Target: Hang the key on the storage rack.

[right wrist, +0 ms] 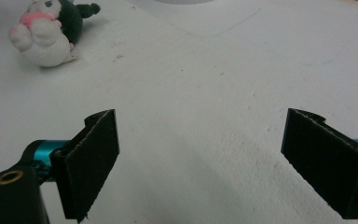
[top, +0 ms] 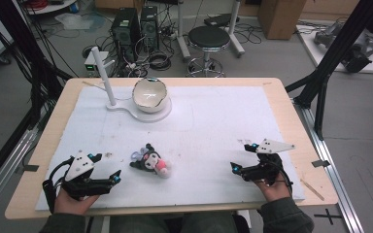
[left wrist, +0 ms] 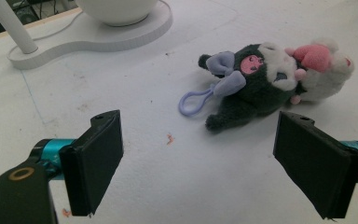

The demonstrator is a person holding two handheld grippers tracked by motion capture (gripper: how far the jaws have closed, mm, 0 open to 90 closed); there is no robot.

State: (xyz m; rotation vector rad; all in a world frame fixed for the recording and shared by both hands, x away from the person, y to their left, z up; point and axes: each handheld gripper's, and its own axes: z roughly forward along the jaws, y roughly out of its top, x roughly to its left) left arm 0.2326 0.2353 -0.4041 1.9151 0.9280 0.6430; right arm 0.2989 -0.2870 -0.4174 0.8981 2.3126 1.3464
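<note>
A small plush toy (top: 153, 161), dark grey and white with pink parts and a lilac loop, lies on the white mat near the table's front. The left gripper view has the plush toy (left wrist: 270, 79) just ahead of the jaws. My left gripper (top: 111, 178) rests open at the front left, its tips a short way left of the toy; nothing sits between the jaws (left wrist: 198, 163). My right gripper (top: 240, 160) is open at the front right, well apart from the toy, with bare mat between its jaws (right wrist: 200, 158). The toy (right wrist: 51, 28) appears far off at the upper left of the right gripper view.
A white bowl (top: 150, 94) sits on a white stand base (top: 126, 108) with an upright post (top: 103, 73) at the back of the white mat (top: 213, 126). The wooden table edge (top: 315, 145) frames the mat. A stool and computer gear stand on the floor beyond.
</note>
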